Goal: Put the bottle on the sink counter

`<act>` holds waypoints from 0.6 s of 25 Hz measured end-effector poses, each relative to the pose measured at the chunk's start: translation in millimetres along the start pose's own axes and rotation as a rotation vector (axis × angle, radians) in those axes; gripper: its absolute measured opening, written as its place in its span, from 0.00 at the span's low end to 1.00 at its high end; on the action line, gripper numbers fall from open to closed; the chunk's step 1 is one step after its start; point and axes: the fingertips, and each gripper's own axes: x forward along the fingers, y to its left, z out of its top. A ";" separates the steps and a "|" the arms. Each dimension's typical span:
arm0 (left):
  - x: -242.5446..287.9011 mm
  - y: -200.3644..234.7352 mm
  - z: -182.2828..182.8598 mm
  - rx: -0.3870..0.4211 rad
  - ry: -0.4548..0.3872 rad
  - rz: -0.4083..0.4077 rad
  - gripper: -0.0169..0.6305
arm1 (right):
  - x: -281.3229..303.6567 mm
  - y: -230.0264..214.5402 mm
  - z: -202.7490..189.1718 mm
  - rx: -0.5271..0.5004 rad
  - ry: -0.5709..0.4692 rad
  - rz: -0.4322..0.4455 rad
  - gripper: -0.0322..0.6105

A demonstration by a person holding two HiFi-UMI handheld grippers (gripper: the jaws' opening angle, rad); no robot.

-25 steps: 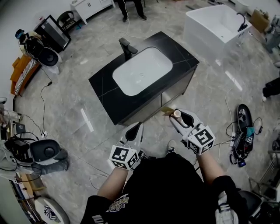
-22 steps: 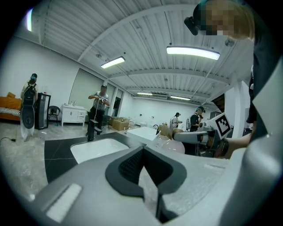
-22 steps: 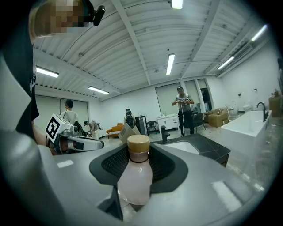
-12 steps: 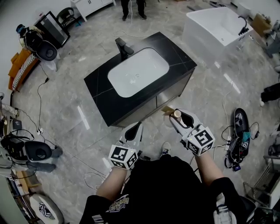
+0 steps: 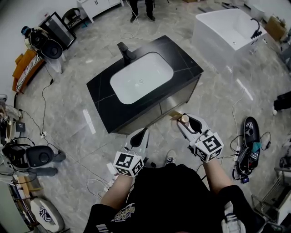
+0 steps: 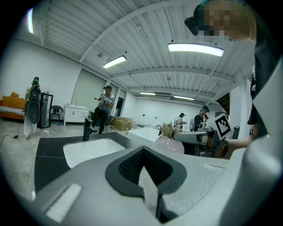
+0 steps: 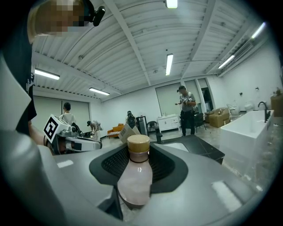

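Note:
My right gripper (image 5: 187,123) is shut on a small pale pink bottle (image 7: 134,174) with a tan cap (image 5: 184,119); the bottle lies between the jaws, cap pointing forward. It hovers over the floor just short of the near right side of the black sink counter (image 5: 101,93), which holds a white basin (image 5: 141,77) and a dark faucet (image 5: 125,51). My left gripper (image 5: 138,138) hangs beside it to the left, jaws together with nothing in them. In the left gripper view the counter (image 6: 48,152) and the bottle (image 6: 171,145) in the other gripper show ahead.
A white bathtub (image 5: 227,27) stands at the far right. Cables, bags and equipment (image 5: 32,154) litter the grey floor on the left, and more gear (image 5: 249,141) on the right. A person (image 5: 141,7) stands beyond the counter; others show far off in the gripper views.
The view has shifted slightly, so the counter sits a little further left and up. Both grippers keep the same pose, the bottle still held.

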 end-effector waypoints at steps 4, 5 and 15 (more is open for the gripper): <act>11.4 -5.5 2.3 -0.003 -0.001 0.016 0.03 | -2.6 -15.3 0.1 0.001 0.000 0.010 0.31; 13.8 -7.2 3.1 -0.003 0.002 0.017 0.03 | -3.1 -18.6 0.8 0.001 0.002 0.011 0.31; 20.8 -13.2 9.9 0.016 0.015 0.013 0.03 | -9.6 -31.3 4.8 0.018 -0.008 0.000 0.31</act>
